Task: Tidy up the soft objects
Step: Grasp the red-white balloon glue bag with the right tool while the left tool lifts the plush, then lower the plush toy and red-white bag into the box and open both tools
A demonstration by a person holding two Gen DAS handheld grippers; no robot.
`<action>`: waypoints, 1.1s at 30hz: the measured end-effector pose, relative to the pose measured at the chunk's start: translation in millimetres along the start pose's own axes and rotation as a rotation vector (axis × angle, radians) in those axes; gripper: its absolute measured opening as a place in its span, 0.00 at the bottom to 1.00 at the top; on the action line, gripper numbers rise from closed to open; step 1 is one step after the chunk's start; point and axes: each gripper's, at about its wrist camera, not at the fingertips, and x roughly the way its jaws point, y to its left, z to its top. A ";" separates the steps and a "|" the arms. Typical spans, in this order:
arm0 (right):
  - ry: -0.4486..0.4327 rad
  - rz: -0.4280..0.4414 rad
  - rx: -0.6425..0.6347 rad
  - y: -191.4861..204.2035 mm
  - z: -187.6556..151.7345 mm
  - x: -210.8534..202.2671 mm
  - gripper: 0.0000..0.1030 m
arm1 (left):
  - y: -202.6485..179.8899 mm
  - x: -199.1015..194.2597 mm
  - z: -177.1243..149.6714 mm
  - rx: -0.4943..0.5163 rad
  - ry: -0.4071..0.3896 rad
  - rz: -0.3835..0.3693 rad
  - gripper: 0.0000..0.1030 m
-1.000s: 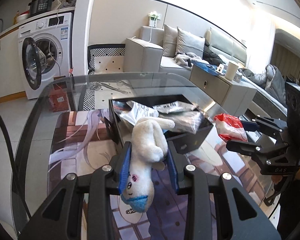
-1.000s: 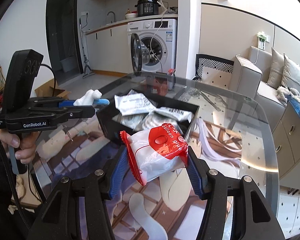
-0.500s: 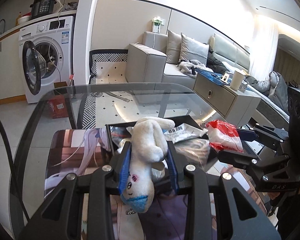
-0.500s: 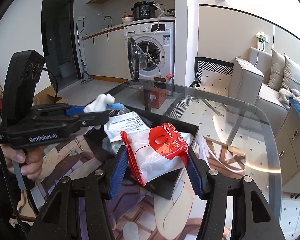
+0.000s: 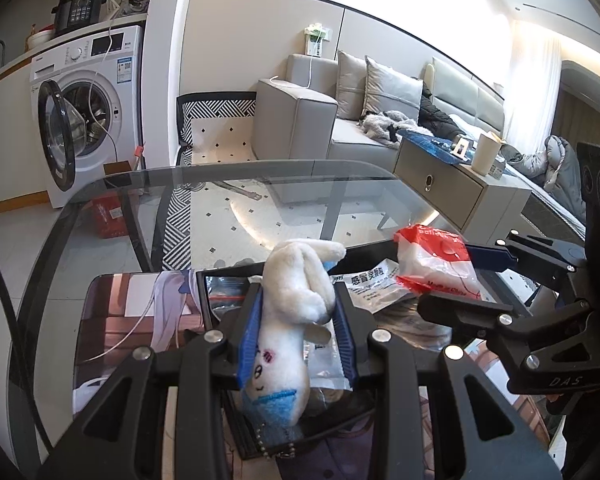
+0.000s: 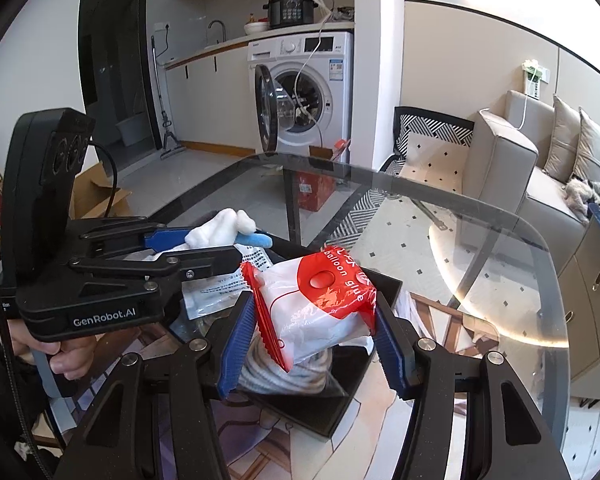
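Note:
My left gripper (image 5: 296,332) is shut on a white plush toy (image 5: 296,300) with a blue cap, held over the black tray (image 5: 220,276). My right gripper (image 6: 314,332) is shut on a red and white plastic packet (image 6: 320,308) marked "balloon glue", held over the same black tray (image 6: 384,284). The tray holds several flat plastic bags (image 5: 374,284) and a grey striped bundle (image 6: 284,376). The right gripper and its packet (image 5: 432,264) show at the right of the left wrist view. The left gripper and plush toy (image 6: 220,232) show at the left of the right wrist view.
The tray sits on a printed mat (image 5: 124,320) on a round glass table (image 6: 500,260). Beyond the table are a washing machine (image 5: 88,112) with its door open, a patterned chair (image 5: 216,136), a grey sofa (image 5: 340,120) and a low cabinet (image 5: 452,188).
Both grippers have moved forward with their loads, from in front of the tray to above it. The two grippers are closer together now.

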 end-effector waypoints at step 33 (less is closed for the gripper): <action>-0.065 -0.079 0.030 -14.6 -7.3 -2.7 0.89 | -0.8 9.9 -5.8 0.035 0.039 0.015 0.56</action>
